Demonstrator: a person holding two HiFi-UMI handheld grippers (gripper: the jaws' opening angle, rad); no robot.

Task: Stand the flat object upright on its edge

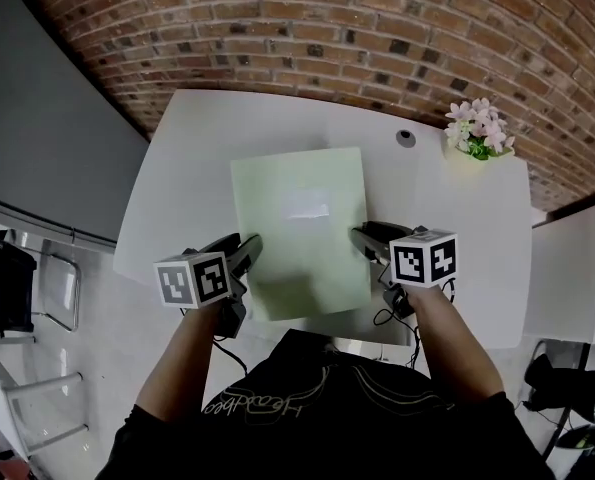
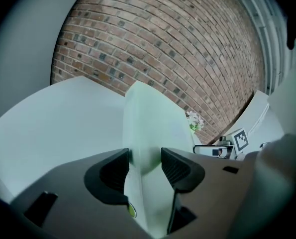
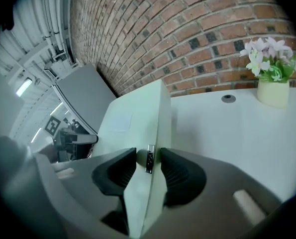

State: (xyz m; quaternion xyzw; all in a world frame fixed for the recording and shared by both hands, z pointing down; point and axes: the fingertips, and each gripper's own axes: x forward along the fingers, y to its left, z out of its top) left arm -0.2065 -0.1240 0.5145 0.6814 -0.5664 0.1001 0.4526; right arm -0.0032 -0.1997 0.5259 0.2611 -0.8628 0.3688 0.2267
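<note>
Tilt-up step: left gripper (image 1: 245, 253) and right gripper (image 1: 362, 236) clamp sides of pale green flat rectangular case (image 1: 297, 228), far edge probably on white table (image 1: 192, 153). Next: pivot upright.

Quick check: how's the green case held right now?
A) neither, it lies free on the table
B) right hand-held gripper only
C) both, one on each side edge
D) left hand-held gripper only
C: the left hand-held gripper and the right hand-held gripper each clamp one side edge of the green case.
</note>
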